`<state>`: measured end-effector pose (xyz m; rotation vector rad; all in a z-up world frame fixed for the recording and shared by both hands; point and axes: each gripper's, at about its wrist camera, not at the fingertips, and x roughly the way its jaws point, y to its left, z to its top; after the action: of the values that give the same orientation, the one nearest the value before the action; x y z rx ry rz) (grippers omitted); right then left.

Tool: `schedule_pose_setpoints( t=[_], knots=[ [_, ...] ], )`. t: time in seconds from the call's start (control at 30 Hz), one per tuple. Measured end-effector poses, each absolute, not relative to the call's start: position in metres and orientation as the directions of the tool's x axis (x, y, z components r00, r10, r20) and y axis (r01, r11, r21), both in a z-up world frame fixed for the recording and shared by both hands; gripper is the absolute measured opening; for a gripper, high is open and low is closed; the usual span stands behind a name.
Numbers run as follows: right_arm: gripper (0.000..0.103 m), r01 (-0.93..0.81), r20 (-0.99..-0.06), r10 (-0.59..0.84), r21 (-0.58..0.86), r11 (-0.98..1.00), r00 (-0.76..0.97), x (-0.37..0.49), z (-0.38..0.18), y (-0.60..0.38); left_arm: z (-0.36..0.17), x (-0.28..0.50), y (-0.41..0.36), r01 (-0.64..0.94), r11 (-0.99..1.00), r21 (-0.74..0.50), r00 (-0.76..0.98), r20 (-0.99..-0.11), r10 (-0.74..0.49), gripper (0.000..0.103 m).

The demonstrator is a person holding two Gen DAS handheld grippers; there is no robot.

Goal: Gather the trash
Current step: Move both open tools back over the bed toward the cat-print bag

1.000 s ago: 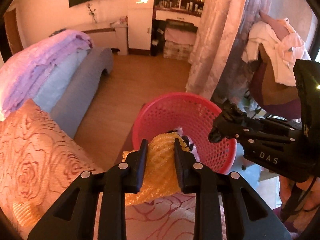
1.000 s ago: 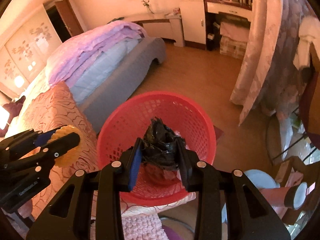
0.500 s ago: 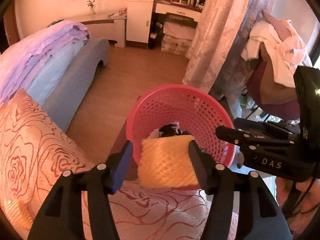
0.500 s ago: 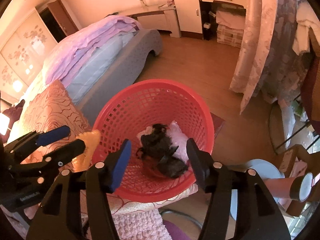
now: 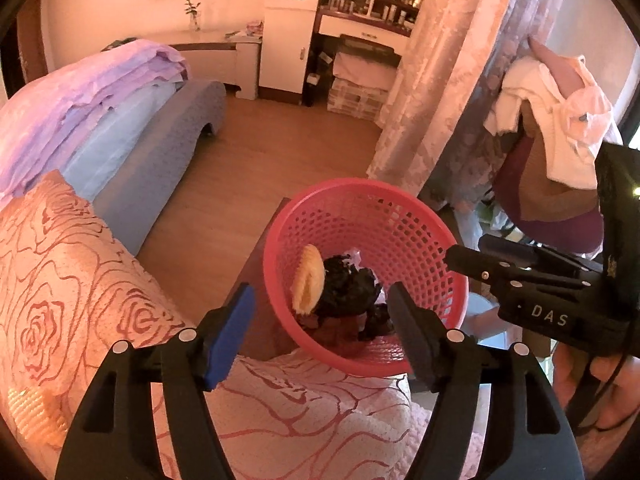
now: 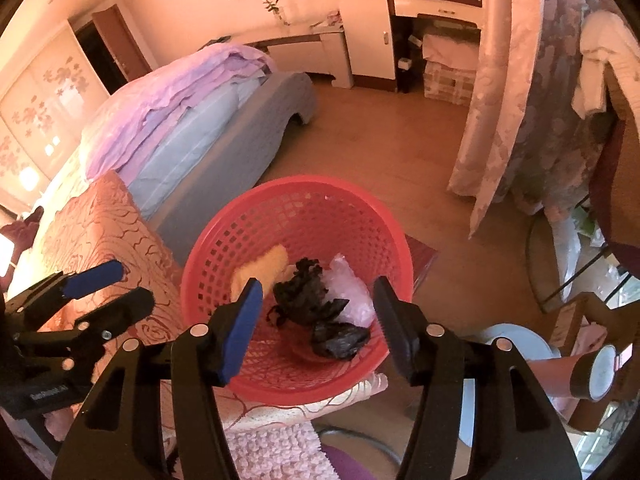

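Inside the red perforated plastic basket (image 6: pixel 298 216), yellow foam netting (image 6: pixel 260 266) lies at 9 o'clock beside crumpled black plastic bag (image 6: pixel 306 294)—light, soft, pinch anywhere; left tool (image 5: pixel 320 312) opening empty, right tool (image 6: pixel 316 312) released.

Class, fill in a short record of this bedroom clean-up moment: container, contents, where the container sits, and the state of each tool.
container: red basket
contents: yellow foam net, black crumpled bag, clear plastic wrap
location: beside the rose-patterned bedspread, above the wooden floor
left tool: jaws opening, nothing between them, held over the basket
right tool: open, nothing gripped, held over the basket
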<state>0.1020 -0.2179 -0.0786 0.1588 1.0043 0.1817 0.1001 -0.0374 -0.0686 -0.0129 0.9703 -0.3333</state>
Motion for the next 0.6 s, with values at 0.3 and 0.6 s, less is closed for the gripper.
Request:
schedule_pose_setpoints(
  t=[0.3,0.6],
  knots=[
    [0.057,-0.117,-0.810,0.241,0.211,0.970,0.534,0.100,-0.075,-0.205,-0.053,0.083,-0.013,0.189,0.976,-0.104,0.593,-0.781,-0.198,0.075],
    [0.057,-0.200,-0.802,0.279,0.202,0.959,0.529,0.099,-0.070,-0.172,-0.044,0.066,0.021,0.071,0.994,-0.078,0.635,-0.765,-0.106,0.077]
  ],
)
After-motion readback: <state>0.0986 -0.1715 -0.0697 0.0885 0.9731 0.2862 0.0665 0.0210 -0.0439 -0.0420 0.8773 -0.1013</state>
